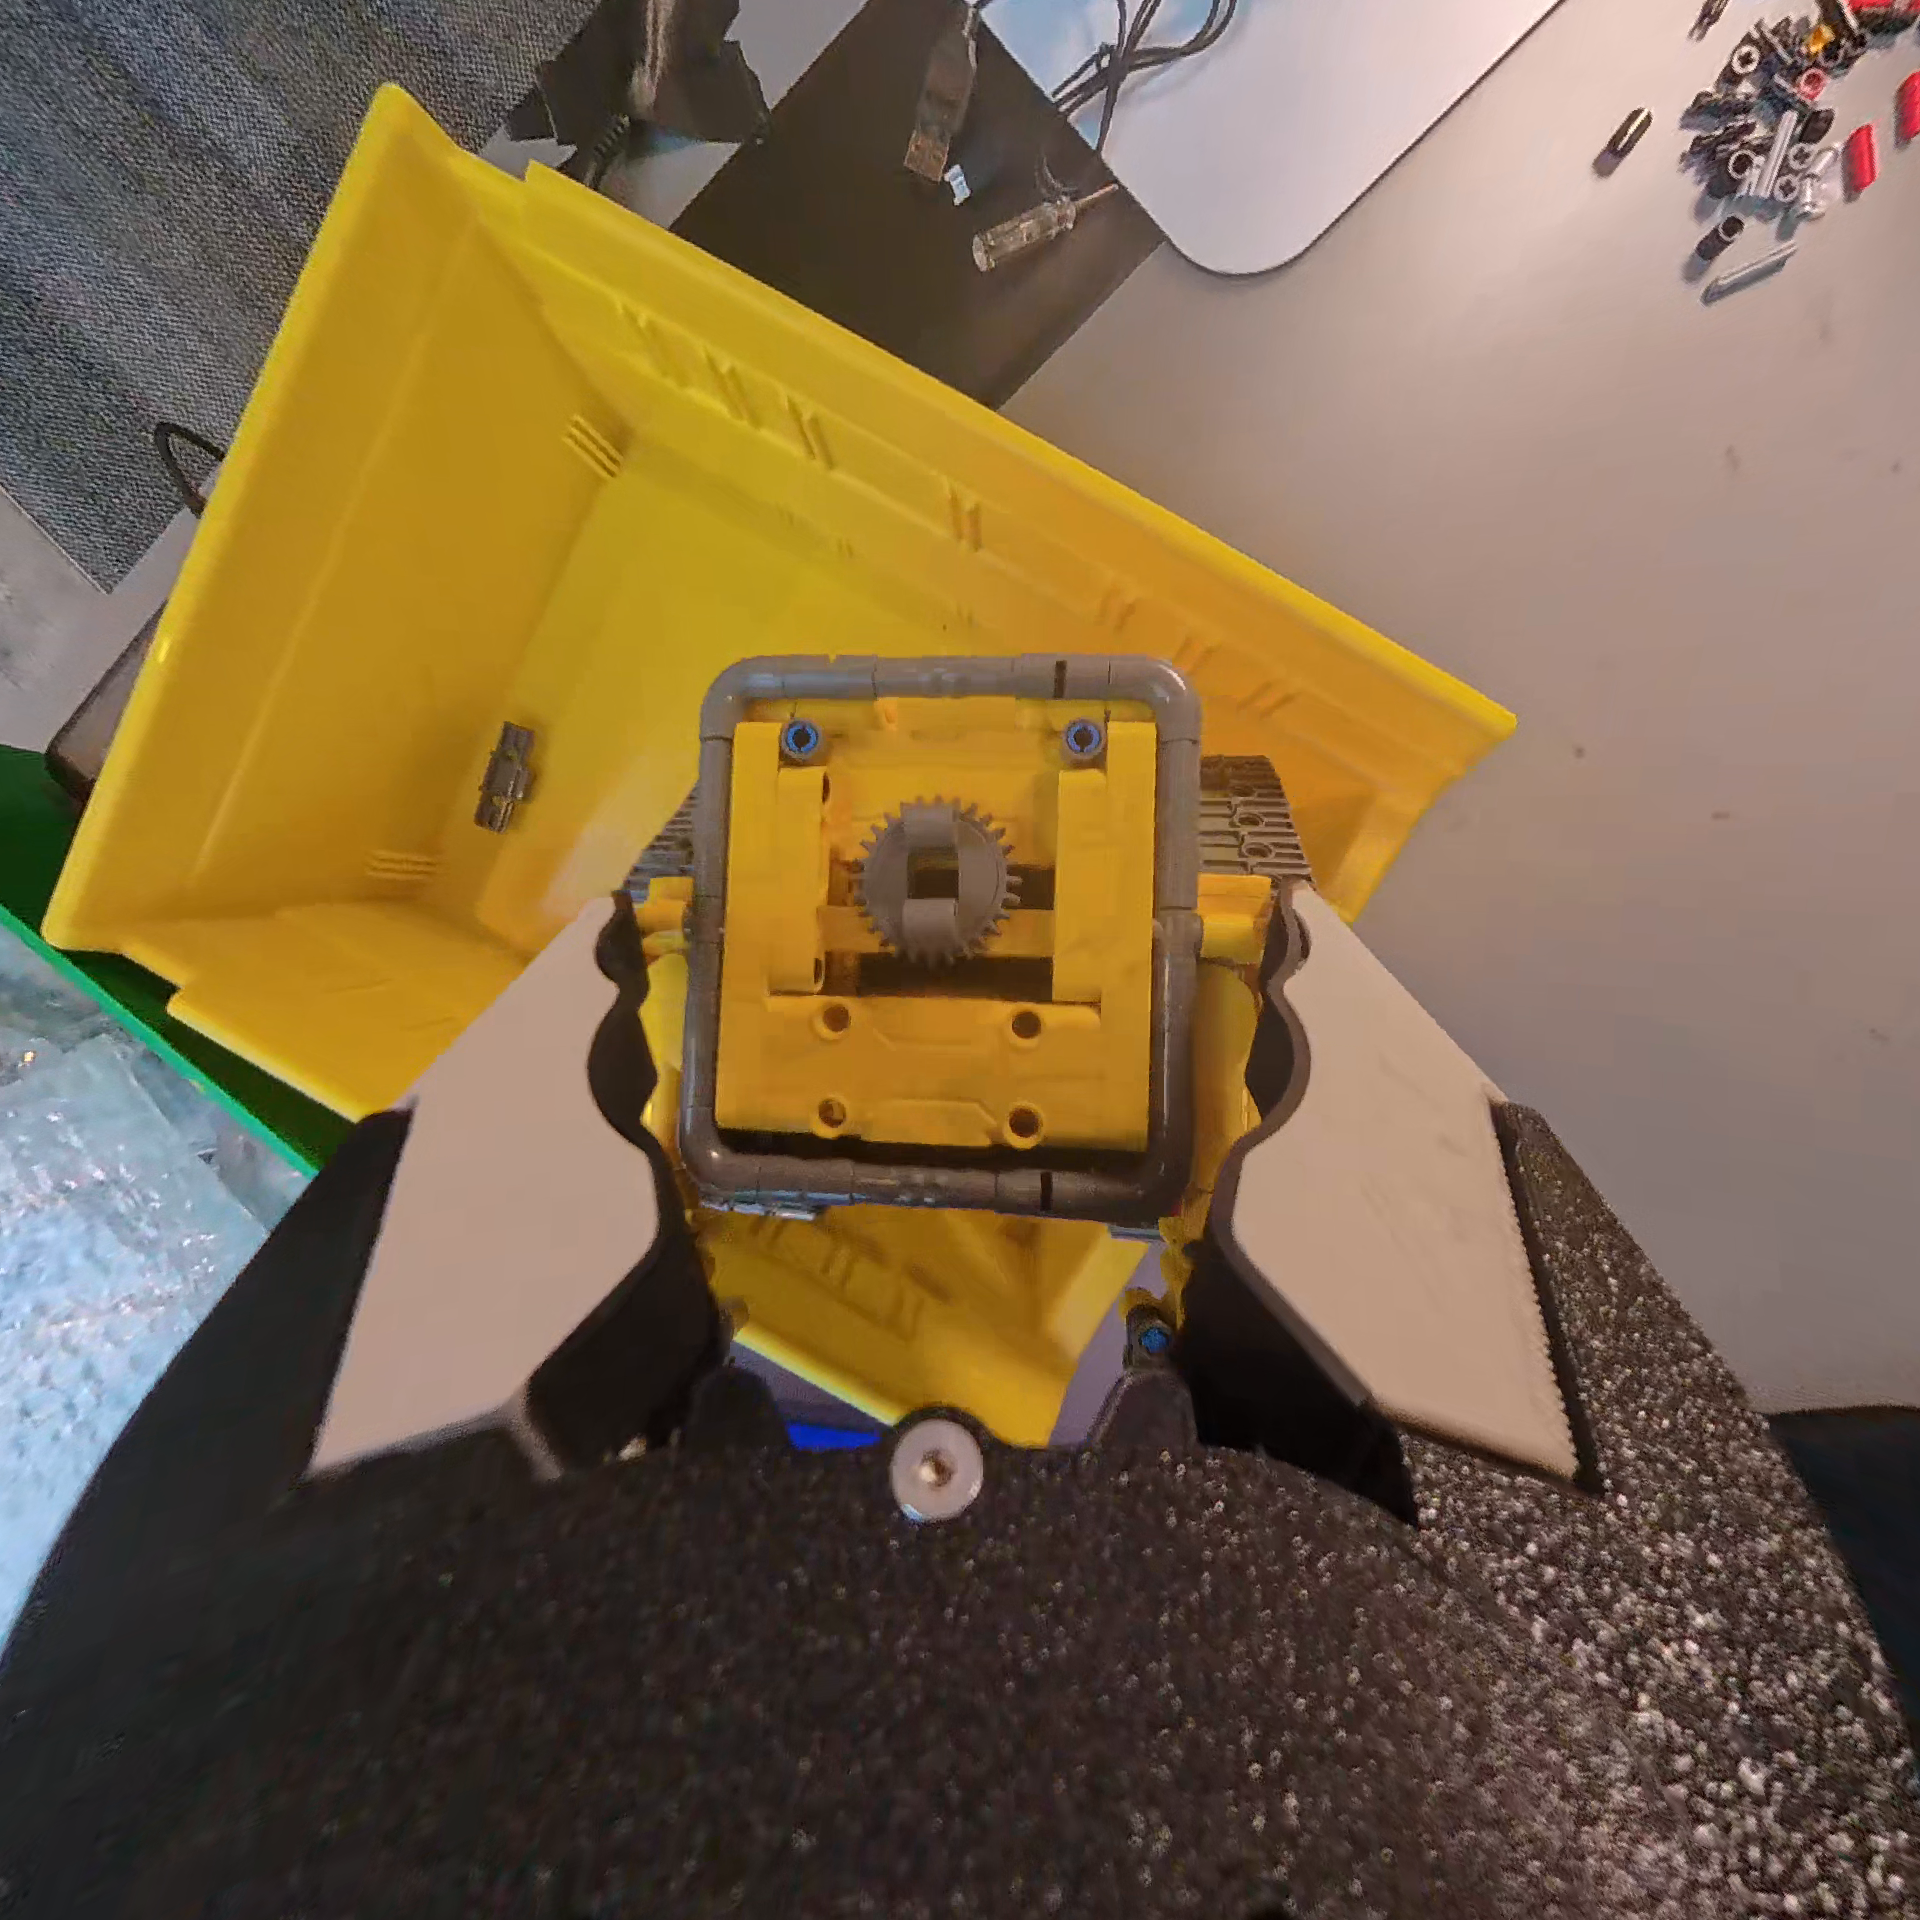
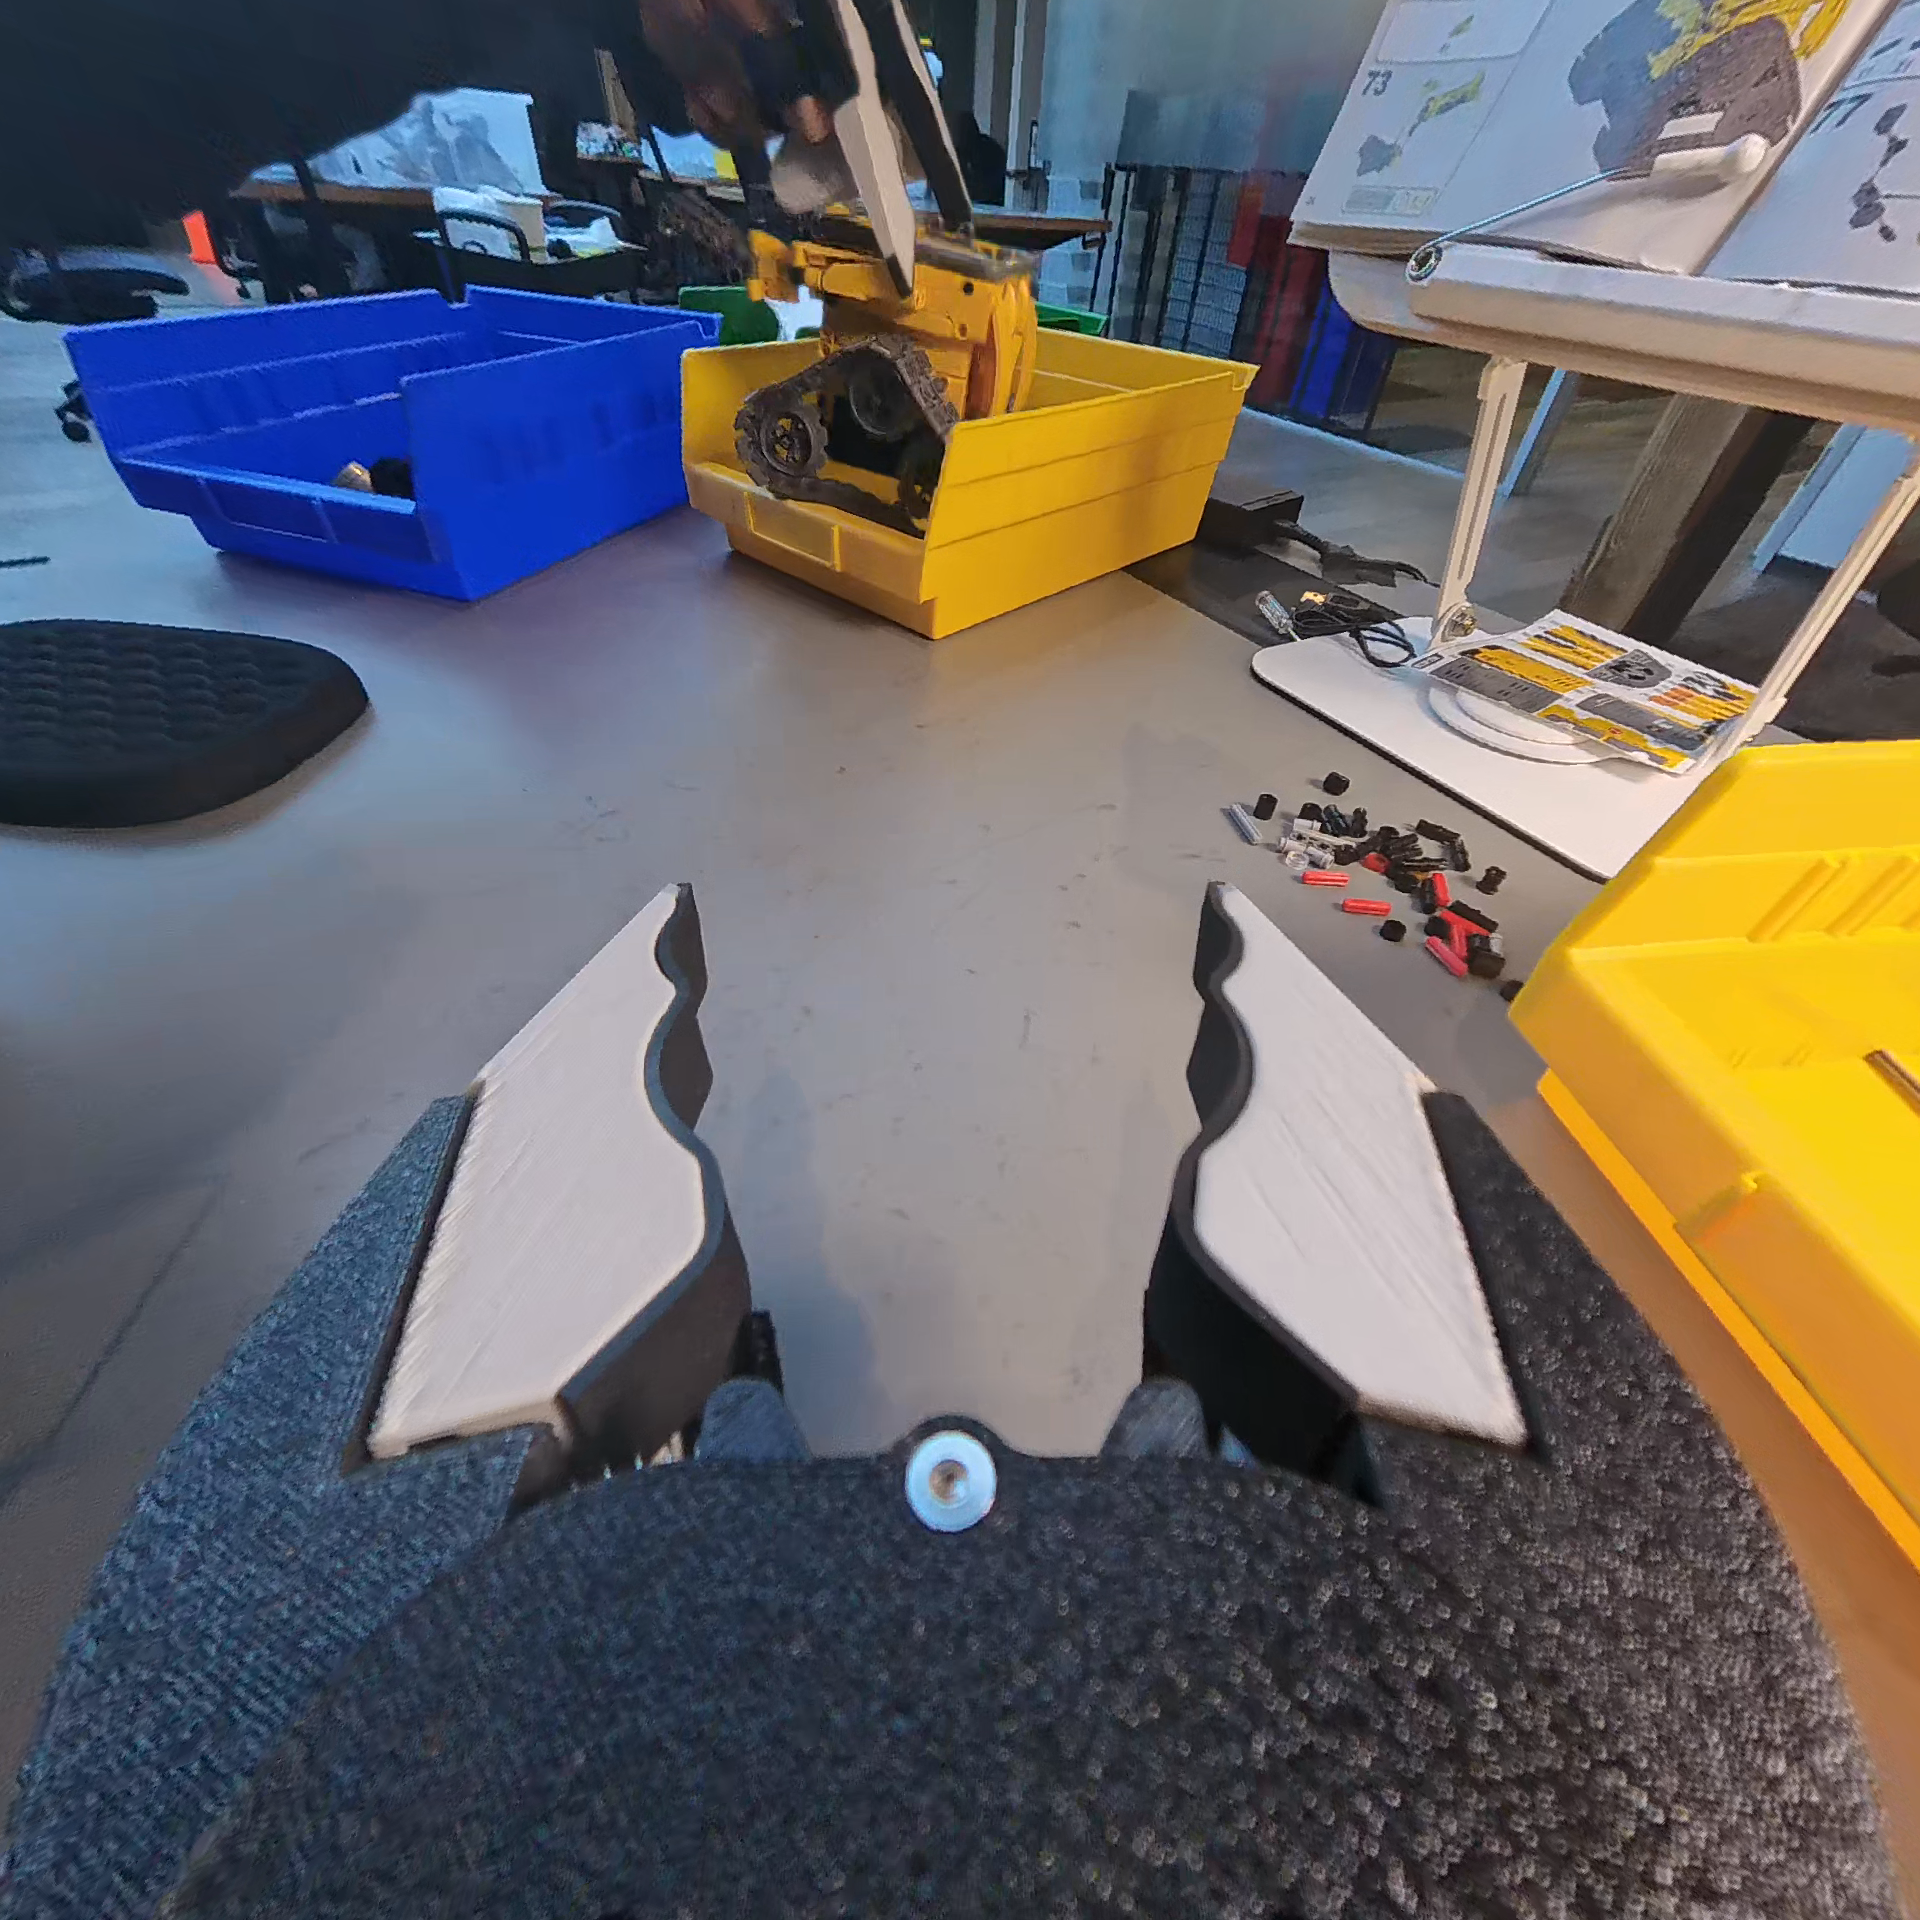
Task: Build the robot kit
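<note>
Hiding its tracks, the yellow model (image 1: 935, 935) fills the left hand-held gripper (image 1: 940, 925).

- We see our left gripper (image 1: 940, 914) clamped on a yellow tracked toy vehicle (image 1: 935, 935), one finger pressed against each of its sides.
- The vehicle's near face carries a dark grey square frame and a grey gear (image 1: 935, 883) at its centre. From the right wrist view, its black tracks and wheels (image 2: 842, 426) hang at the front edge of the yellow bin (image 2: 1039, 499).
- The yellow bin sits on the grey table beside a blue bin (image 2: 416, 488).
- Our right gripper (image 2: 951, 904) hovers over bare table, jaws spread and holding nothing; loose black and red small parts (image 2: 1392, 873) lie near it.
</note>
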{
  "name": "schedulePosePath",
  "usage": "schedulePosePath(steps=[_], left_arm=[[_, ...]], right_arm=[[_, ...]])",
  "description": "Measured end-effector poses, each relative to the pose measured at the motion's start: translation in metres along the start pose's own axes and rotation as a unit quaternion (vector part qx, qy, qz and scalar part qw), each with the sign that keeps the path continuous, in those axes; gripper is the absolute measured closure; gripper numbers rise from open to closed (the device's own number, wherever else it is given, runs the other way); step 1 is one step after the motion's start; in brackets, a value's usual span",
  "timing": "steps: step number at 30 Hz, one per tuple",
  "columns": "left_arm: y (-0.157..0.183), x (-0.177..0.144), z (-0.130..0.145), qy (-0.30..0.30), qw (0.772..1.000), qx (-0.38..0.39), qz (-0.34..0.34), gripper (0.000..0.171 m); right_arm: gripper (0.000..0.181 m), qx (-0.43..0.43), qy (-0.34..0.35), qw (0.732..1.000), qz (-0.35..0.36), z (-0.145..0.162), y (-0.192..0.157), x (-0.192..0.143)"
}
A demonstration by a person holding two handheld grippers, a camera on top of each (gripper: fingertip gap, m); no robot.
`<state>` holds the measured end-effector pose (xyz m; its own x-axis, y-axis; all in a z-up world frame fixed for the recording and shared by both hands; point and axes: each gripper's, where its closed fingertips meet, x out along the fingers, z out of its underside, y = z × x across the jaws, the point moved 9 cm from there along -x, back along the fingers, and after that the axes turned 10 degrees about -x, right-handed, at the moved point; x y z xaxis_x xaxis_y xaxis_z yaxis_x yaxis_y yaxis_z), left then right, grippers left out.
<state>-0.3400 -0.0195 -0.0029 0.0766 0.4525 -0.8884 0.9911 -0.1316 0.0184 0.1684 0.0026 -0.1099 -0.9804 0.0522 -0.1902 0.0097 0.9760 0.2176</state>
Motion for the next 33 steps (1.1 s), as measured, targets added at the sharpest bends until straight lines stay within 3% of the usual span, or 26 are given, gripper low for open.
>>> schedulePosePath(steps=[11, 13, 17, 21, 24, 26, 29, 33], left_arm=[[-0.016, 0.021, -0.02, 0.0, 1.0, 0.0, -0.007, 0.057], [-0.022, 0.029, -0.018, -0.014, 1.0, 0.002, -0.027, 0.073], [-0.032, 0.034, -0.012, 0.007, 0.999, -0.034, -0.012, 0.072], [-0.026, 0.026, -0.013, 0.032, 0.999, -0.02, -0.02, 0.07], [-0.017, 0.003, -0.02, 0.107, 0.994, -0.012, -0.021, 0.061], [-0.004, -0.022, -0.026, 0.215, 0.976, -0.002, -0.033, 0.059], [0.034, -0.063, -0.024, 0.375, 0.927, 0.006, -0.026, 0.055], [0.102, -0.09, 0.01, 0.536, 0.844, -0.005, 0.02, 0.059]], right_arm=[[0.086, 0.011, 0.003, 1.0, -0.005, 0.001, 0.002, 0.001], [0.086, 0.012, 0.003, 1.0, -0.007, 0.001, 0.002, 0.001], [0.086, 0.011, 0.003, 1.0, -0.008, 0.001, 0.001, 0.001], [0.086, 0.012, 0.0, 1.0, -0.012, 0.002, 0.001, 0.002], [0.086, 0.011, -0.001, 1.0, -0.011, 0.002, 0.001, 0.002], [0.086, 0.007, 0.0, 1.0, -0.009, 0.002, 0.0, 0.001], [0.085, 0.005, -0.002, 1.0, -0.007, 0.001, 0.0, 0.001], [0.085, 0.0, -0.002, 1.0, -0.007, 0.0, -0.002, 0.002]])
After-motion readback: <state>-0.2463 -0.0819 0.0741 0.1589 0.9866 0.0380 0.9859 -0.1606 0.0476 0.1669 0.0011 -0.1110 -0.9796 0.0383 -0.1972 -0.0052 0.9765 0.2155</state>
